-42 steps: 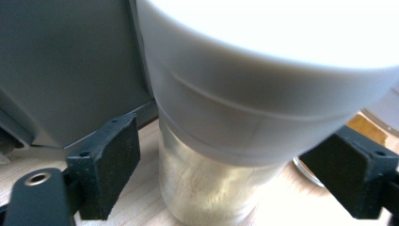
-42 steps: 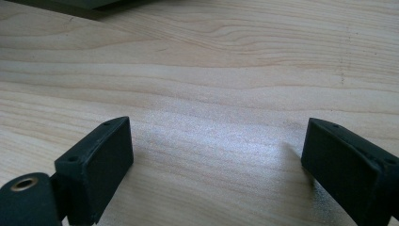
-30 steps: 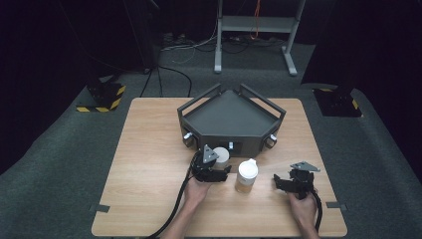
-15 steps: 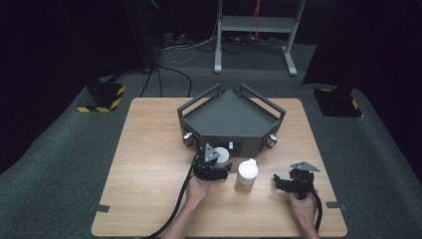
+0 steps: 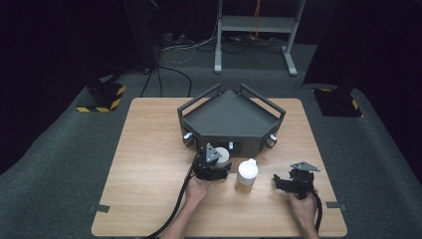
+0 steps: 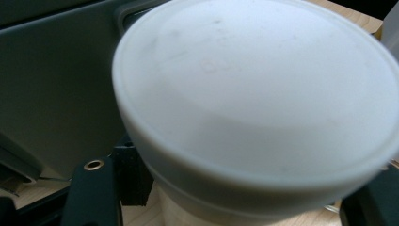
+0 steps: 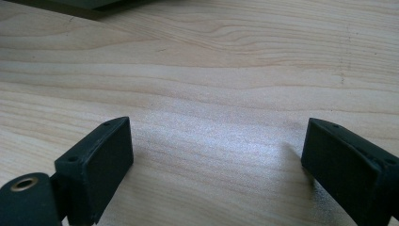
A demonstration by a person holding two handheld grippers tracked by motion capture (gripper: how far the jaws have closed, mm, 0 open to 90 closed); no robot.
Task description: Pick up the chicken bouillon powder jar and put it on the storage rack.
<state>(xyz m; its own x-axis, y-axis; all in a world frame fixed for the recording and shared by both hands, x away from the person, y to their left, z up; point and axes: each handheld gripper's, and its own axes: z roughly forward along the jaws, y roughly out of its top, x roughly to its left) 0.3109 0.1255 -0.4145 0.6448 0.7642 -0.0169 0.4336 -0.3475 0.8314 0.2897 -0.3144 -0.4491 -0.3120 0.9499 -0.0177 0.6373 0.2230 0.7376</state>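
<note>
Jar (image 5: 223, 158) with white lid, lower centre of frame, tilted, lid facing the camera; left hand-held gripper (image 5: 211, 167) has just clamped it. Right hand-held gripper (image 5: 286, 183) spread, empty, on worktop (image 5: 149, 149).

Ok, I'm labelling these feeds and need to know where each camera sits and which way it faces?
High view: above the person's side, facing forward and down on the wooden table; both forearms, left gripper and right gripper show.
Left gripper view: on that gripper, facing a white-lidded jar between its jaws, grey tray behind.
Right gripper view: along its open jaws over bare table.
Shared: jar, tray and table appear in high and left gripper views.
</note>
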